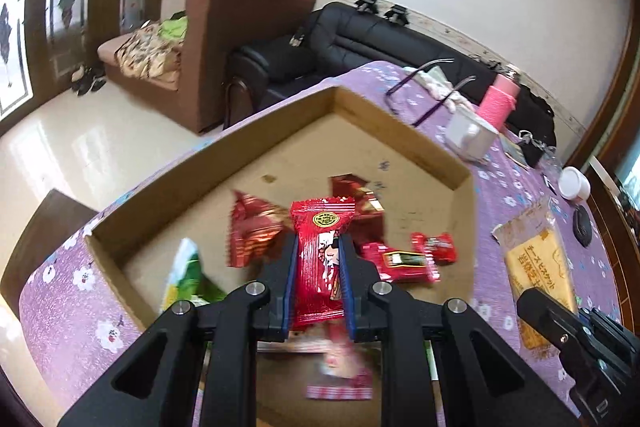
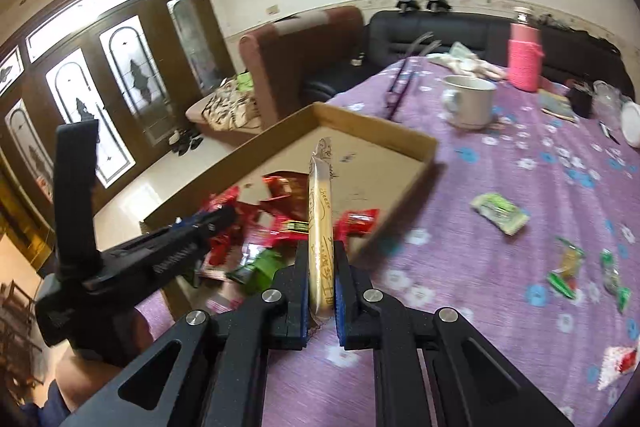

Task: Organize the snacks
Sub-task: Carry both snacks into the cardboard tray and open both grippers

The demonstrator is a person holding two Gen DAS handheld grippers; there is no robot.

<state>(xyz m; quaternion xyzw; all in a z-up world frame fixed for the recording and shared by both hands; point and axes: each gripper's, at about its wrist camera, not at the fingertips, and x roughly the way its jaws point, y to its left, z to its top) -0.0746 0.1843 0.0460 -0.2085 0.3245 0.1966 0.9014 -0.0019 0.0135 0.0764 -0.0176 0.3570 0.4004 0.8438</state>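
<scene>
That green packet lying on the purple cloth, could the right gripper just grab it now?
Probably not yet. The right gripper is shut on a cheese biscuit pack, so its jaws are full. The green packet itself lies uncovered.

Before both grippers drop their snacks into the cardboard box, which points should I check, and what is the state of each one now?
1. Left gripper has a firm hold on the red snack packet: ok, pads press both sides.
2. Right gripper has a firm hold on the cheese biscuit pack: ok, held edge-on.
3. Red packet is over the cardboard box: ok.
4. Biscuit pack is fully over the box: cannot tell; the pads look to be over the purple tablecloth, outside the box's near wall.
5. Free floor in the box for both: ok, the far half is bare.
6. White mug is clear of the box: ok, it stands apart beyond the far corner.
</scene>
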